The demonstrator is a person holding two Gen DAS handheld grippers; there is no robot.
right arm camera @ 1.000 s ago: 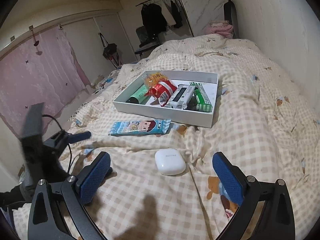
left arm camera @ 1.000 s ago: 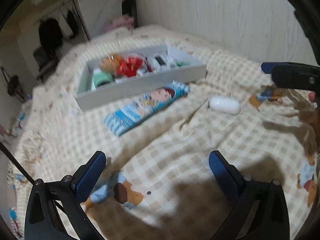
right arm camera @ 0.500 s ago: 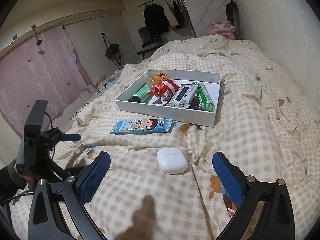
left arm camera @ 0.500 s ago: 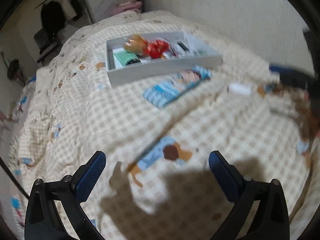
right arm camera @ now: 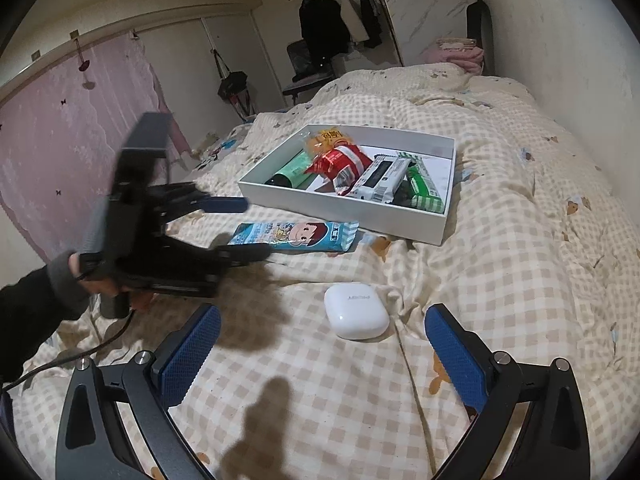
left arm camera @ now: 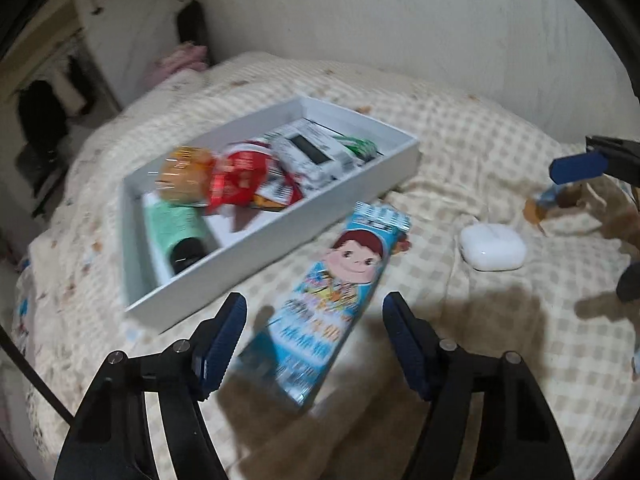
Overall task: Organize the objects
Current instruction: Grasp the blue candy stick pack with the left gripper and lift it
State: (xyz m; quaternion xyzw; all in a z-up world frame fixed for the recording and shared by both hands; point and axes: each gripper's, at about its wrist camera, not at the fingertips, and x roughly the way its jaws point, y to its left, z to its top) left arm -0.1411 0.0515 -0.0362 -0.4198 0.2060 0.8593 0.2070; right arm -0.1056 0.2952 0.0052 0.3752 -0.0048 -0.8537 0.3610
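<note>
Closest to us, our left gripper (left arm camera: 312, 332) has its two blue fingers wide apart with nothing between them. They point down at the near end of the blue pack (left arm camera: 332, 300), which lies flat on the bed cover (left arm camera: 460, 360). We cannot tell if the fingers touch the pack.

Our right gripper (right arm camera: 320, 352) is spread wide too and holds nothing. It hangs over the cover, just short of the white case (right arm camera: 356, 310).

A bit farther on, the pack's far end lies just beside the wall of the white box (right arm camera: 352, 216). The case sits near the pack, off to the right, apart from the box.

Farthest is the box itself. It already holds a green tube (right arm camera: 292, 170), a red bag (right arm camera: 340, 162), an orange bag (right arm camera: 326, 138), a grey pack (right arm camera: 380, 178) and a green pack (right arm camera: 420, 186).

We think we are now going for the blue pack. Next we would lower the left fingers around it, squeeze, lift it, and put it in the box. The case waits for later.
</note>
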